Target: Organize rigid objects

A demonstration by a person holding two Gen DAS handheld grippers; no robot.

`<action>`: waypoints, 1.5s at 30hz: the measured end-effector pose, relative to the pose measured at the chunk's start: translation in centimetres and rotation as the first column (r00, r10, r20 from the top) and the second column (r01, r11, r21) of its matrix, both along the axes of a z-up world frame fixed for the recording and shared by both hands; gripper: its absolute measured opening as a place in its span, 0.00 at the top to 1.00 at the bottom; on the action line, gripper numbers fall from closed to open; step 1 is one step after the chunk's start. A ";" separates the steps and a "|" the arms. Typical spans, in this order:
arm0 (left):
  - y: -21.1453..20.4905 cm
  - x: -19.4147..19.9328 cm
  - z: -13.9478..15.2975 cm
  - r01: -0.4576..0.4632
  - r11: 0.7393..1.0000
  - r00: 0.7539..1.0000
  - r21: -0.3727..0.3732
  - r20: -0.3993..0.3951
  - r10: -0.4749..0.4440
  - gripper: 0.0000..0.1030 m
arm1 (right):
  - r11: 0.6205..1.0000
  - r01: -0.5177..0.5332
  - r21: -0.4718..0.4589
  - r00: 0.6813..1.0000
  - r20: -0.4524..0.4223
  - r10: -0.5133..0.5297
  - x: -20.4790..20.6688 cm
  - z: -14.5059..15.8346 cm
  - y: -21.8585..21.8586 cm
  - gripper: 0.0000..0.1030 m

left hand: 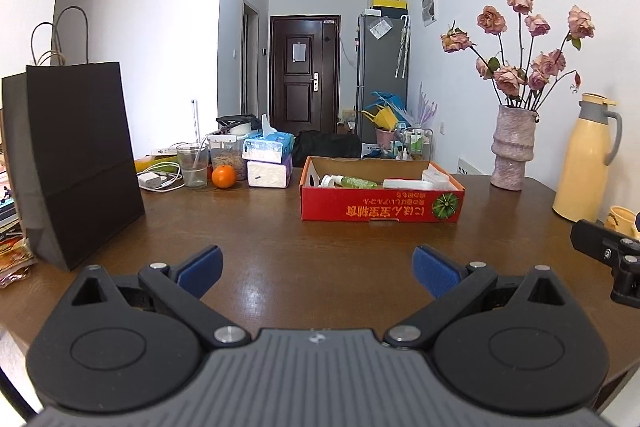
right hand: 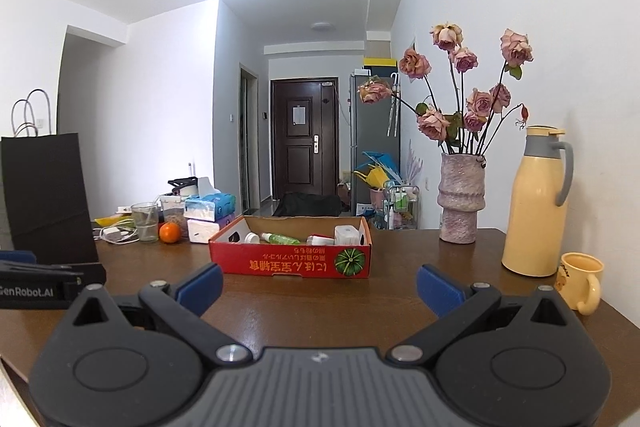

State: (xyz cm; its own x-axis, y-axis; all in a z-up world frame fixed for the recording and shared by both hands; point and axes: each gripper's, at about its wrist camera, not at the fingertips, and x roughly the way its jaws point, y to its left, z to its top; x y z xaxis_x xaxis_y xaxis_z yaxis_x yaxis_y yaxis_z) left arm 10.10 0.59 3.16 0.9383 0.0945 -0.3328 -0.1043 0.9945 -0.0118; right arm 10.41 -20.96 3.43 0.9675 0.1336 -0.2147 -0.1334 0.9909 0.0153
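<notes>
A red cardboard box (left hand: 380,205) stands on the brown table (left hand: 260,247), also in the right wrist view (right hand: 292,261). It holds a green bottle (left hand: 352,181), a white flat item (left hand: 404,183) and a white block (right hand: 346,235). My left gripper (left hand: 318,271) is open and empty, hovering over the table well short of the box. My right gripper (right hand: 320,289) is open and empty, just in front of the box. The right gripper shows at the left wrist view's right edge (left hand: 608,255), and the left one at the right wrist view's left edge (right hand: 44,285).
A black paper bag (left hand: 76,163) stands at left. A glass (left hand: 193,165), an orange (left hand: 223,175), tissue packs (left hand: 267,157) and a charger (left hand: 150,181) sit at the back left. A vase of roses (right hand: 460,203), a yellow jug (right hand: 536,203) and a yellow mug (right hand: 580,281) stand at right.
</notes>
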 end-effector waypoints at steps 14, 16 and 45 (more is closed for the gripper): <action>-0.6 -3.5 0.3 0.011 1.000 0.999 0.005 0.036 -0.011 0.00 | 1.000 -0.011 -0.005 0.999 0.034 0.011 -3.4 0.4 -0.1 0.00; -0.6 -3.6 0.3 0.011 1.000 0.999 0.003 0.034 -0.011 0.00 | 1.000 -0.012 -0.006 0.999 0.032 0.012 -3.4 0.4 -0.2 0.00; -0.3 -3.4 -0.3 0.020 1.000 1.000 -0.004 0.015 -0.020 0.00 | 1.000 -0.001 -0.025 1.000 -0.002 0.001 -2.3 -0.4 -0.1 0.00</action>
